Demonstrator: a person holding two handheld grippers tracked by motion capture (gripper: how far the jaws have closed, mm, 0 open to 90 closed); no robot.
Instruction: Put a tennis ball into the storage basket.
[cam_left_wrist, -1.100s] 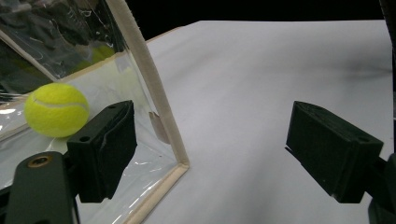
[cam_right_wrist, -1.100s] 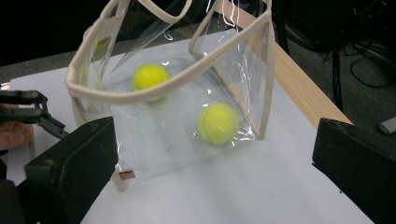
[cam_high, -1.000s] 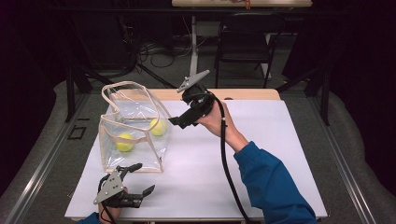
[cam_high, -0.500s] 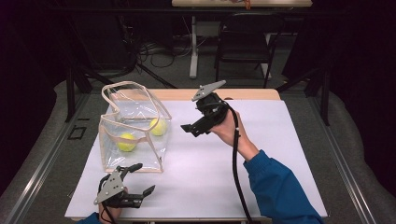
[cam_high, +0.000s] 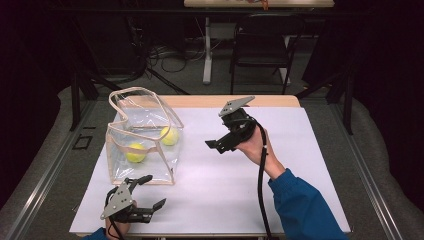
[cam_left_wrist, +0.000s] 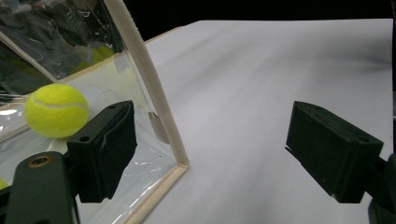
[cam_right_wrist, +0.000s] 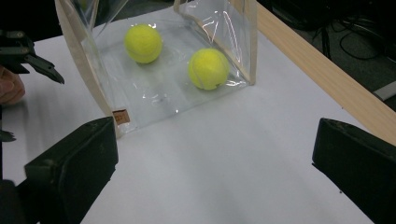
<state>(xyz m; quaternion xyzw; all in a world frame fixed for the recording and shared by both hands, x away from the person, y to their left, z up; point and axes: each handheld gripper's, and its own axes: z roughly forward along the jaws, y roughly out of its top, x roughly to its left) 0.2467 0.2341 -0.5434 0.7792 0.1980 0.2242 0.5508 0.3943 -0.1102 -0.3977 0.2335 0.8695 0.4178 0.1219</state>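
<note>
At the near left corner of the surface (cam_high: 300, 150), the left tongs (cam_high: 150, 192) rest low with their jaws spread wide and nothing between them, just in front of the clear plastic bag (cam_high: 142, 135). The right tongs (cam_high: 214, 145) hang above the middle of the white sheet, also spread and empty, pointing toward the bag from its right side and well apart from it.

The bag stands upright on the left part of the surface, mouth open at the top, with two tennis balls inside: one (cam_high: 135, 152) toward the near wall, the other (cam_high: 169, 135) toward the far right corner. In the left gripper view the bag's cream fabric edging (cam_left_wrist: 154, 93) runs just beside one jaw.

I judge the bag to be light and floppy. Its thin film walls look slippery and likely to crumple under a pinch, while the balls (round and loose) would roll about if it tilts. The stitched edging, or the looped handle (cam_high: 137, 92) at the top, looks like the firmest place to grip, ideally with one hold on each side to keep the mouth level.
</note>
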